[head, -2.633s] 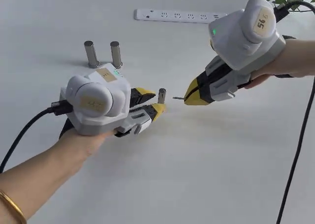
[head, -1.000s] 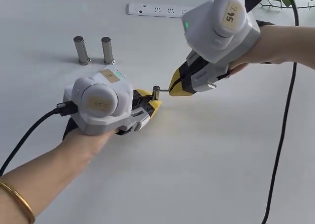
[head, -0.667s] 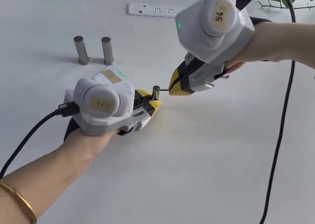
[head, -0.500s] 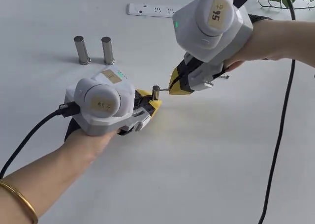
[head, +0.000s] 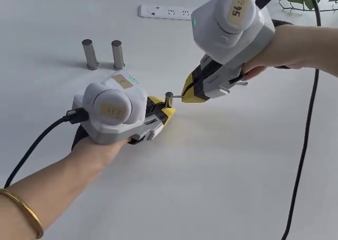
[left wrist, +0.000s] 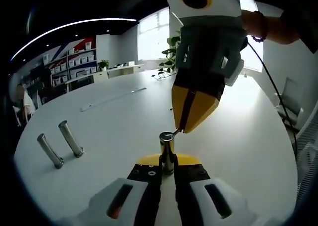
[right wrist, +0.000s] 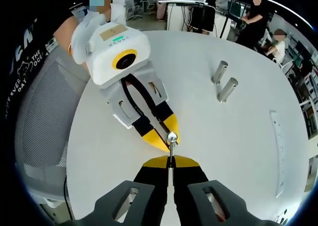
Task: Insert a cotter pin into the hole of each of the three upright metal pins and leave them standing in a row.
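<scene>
Right gripper (head: 186, 96) moved nearer, cotter pin (head: 177, 96) at metal pin (head: 168, 99) top

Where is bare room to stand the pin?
Bare table lies between the left gripper and the black cable, and right of the two standing pins, below the power strip. Crowded where the right gripper holds the cotter pin at the held pin.

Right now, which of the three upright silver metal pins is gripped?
The silver metal pin clamped in the left gripper; the other two pins stand free.
</scene>
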Motion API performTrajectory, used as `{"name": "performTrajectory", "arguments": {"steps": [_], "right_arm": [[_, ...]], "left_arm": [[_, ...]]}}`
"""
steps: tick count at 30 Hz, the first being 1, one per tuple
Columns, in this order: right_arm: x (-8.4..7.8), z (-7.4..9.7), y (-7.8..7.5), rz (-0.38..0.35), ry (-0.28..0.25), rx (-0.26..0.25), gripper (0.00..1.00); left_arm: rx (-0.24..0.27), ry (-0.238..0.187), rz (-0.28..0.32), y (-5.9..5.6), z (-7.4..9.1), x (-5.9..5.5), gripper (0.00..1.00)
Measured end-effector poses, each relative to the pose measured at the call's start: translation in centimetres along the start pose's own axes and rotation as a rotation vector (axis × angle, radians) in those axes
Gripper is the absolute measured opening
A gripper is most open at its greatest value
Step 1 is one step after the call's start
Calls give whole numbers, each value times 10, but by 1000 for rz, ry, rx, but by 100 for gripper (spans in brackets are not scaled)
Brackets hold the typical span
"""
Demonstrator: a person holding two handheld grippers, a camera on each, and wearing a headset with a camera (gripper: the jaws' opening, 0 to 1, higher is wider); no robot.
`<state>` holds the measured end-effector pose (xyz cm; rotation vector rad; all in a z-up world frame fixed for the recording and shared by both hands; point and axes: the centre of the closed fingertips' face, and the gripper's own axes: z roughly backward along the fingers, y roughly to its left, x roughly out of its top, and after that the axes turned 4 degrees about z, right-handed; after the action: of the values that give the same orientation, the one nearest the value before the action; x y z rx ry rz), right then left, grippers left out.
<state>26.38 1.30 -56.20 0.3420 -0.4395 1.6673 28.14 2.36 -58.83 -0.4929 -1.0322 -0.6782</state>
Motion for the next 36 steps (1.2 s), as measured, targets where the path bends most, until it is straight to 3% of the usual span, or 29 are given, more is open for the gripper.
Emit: {"name": "performTrajectory", "arguments": {"steps": [3, 4, 8, 9, 11, 13, 33, 36], "right_arm": [[0, 0, 0, -64, -21, 12, 0], [0, 0, 1, -125, -35, 26, 0], [1, 2, 3, -161, -59, 33, 0], [1, 1, 4, -150, -61, 29, 0], [2, 1, 2, -59, -46, 3, 0], [1, 0, 2, -30, -27, -10, 0], [10, -10, -8, -20, -79, -19, 0], [12, -8, -8, -22, -94, -26, 8]], "left_arm": [[1, 2, -7, 0, 0, 0, 7], [1, 2, -6, 0, -1, 0, 7], [4, 1, -1, 0, -1, 0, 7], [4, 0, -3, 0, -1, 0, 7], [1, 2, -9, 0, -1, 0, 6], [-1, 2, -5, 0, -2, 0, 6], [9, -2, -7, 0, -3, -1, 7], [10, -1, -8, 0, -3, -1, 7]]}}
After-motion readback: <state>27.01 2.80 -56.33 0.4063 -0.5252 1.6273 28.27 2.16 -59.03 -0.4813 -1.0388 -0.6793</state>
